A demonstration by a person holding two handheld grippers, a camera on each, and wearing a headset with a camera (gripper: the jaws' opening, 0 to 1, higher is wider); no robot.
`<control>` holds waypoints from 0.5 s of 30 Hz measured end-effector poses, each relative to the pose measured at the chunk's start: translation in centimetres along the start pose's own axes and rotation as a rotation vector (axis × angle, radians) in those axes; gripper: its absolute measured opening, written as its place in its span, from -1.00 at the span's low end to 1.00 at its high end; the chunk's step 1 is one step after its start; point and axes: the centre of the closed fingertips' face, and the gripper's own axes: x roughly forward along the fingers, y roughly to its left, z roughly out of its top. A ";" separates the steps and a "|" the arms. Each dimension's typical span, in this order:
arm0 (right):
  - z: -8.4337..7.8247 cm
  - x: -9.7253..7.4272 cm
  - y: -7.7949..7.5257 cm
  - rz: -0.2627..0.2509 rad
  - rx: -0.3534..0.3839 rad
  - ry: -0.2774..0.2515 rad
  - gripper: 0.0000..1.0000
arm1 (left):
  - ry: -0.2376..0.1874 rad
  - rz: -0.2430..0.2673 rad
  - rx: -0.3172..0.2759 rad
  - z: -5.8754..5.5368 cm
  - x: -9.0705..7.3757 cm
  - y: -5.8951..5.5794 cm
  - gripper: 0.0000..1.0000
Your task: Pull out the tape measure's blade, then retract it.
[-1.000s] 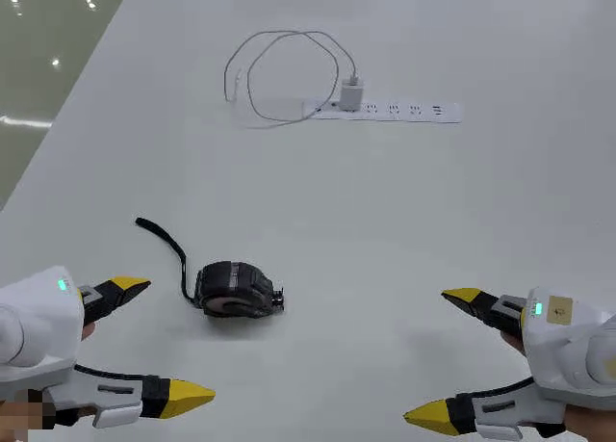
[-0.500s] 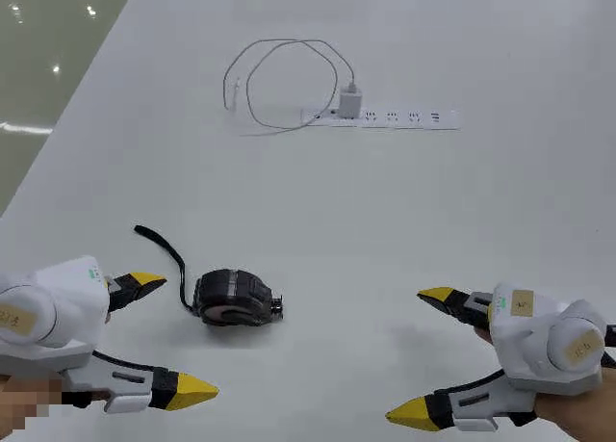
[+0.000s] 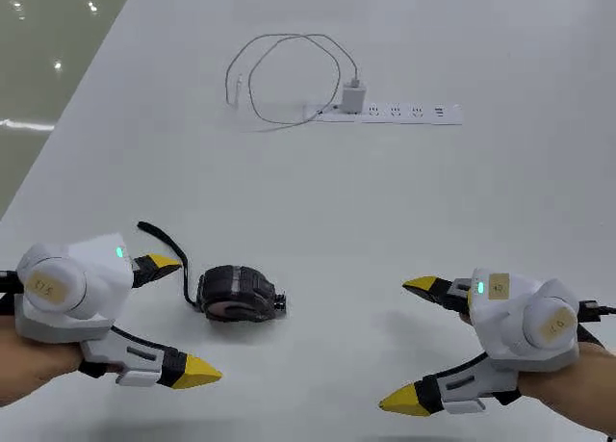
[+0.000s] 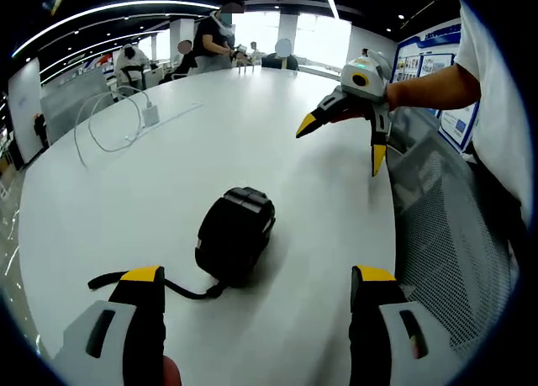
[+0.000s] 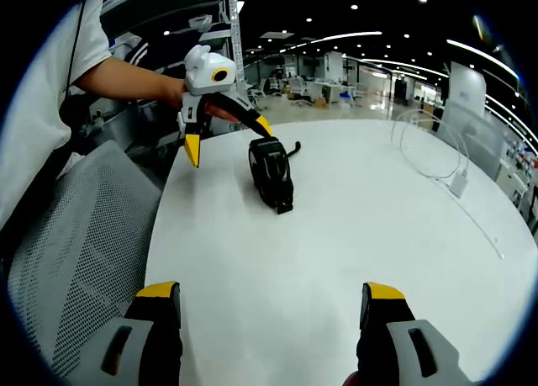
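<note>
A black tape measure lies on the white table, its black wrist strap trailing off to the left and its blade fully in the case. My left gripper stands open just left of it, nothing between its yellow-tipped fingers. In the left gripper view the tape measure sits a little ahead of the open left gripper. My right gripper is open at the lower right, well apart from the case. The right gripper view has the tape measure far ahead of the right gripper.
A white power strip with a plugged-in charger and a looped white cable lies at the far side of the table. A grey mesh chair stands by the table's near edge. Several people sit in the far background.
Both grippers have moved inward and forward, the left one closer to the tape measure. The tape measure has stayed in place.
</note>
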 end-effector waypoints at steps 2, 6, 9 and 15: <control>0.1 0.2 -0.1 0.005 -0.002 0.001 0.71 | 0.010 -0.006 0.007 -0.1 0.2 0.1 0.78; 0.3 0.6 -0.2 0.016 -0.006 0.001 0.70 | 0.034 -0.022 0.030 -0.2 0.7 0.3 0.76; 0.3 0.9 -0.3 0.023 -0.013 0.006 0.70 | 0.046 -0.033 0.039 -0.2 1.0 0.5 0.73; 0.5 1.3 -0.6 0.032 -0.021 0.009 0.69 | 0.078 -0.046 0.063 -0.4 1.5 1.1 0.69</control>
